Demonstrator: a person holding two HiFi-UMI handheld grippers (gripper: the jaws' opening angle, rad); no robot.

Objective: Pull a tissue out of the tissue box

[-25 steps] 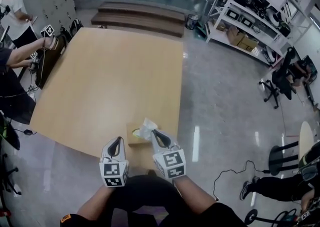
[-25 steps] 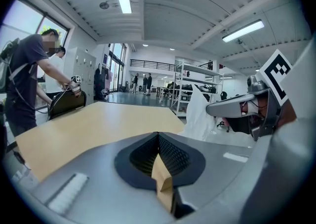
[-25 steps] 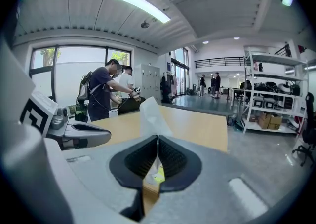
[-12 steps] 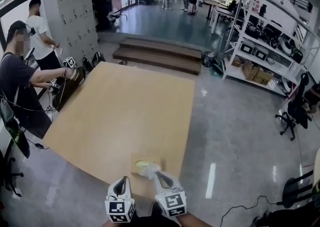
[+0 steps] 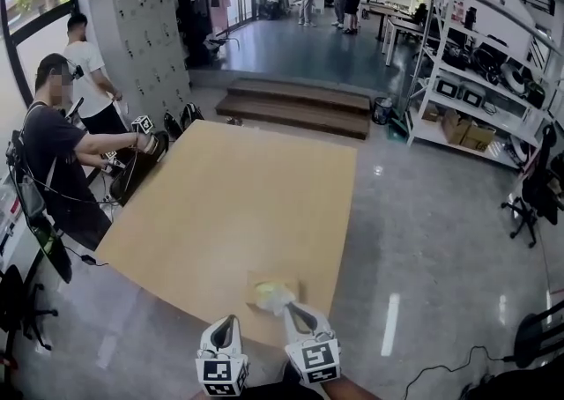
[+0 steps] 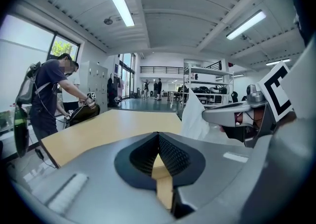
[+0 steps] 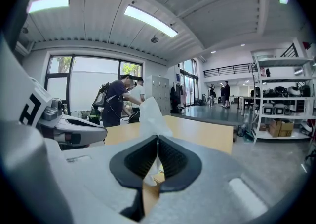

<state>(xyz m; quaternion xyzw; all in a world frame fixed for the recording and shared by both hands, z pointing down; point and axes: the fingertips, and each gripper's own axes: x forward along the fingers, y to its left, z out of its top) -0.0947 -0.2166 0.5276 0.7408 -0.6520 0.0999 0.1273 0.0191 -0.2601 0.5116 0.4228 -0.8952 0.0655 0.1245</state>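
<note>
A tan tissue box (image 5: 258, 287) sits near the front edge of the light wooden table (image 5: 229, 204). A white tissue (image 5: 276, 300) rises from its top slot. My right gripper (image 5: 292, 310) is shut on that tissue; in the right gripper view the tissue (image 7: 150, 116) sticks up past the closed jaws of the right gripper (image 7: 157, 139). My left gripper (image 5: 226, 328) hovers just left of the box, apart from it. In its own view the left gripper (image 6: 158, 136) is shut with nothing held, and the tissue (image 6: 193, 118) shows to the right.
A person (image 5: 55, 156) at the table's far left corner handles a black bag (image 5: 141, 165) with grippers. Another person (image 5: 88, 72) stands behind. Wooden steps (image 5: 295, 106) lie beyond the table, metal shelves (image 5: 476, 63) at right, an office chair (image 5: 533, 200) far right.
The head view has swung upward, so box and grippers now sit lower in the picture. Both grippers have drawn back towards me. The right gripper still holds the tissue.
</note>
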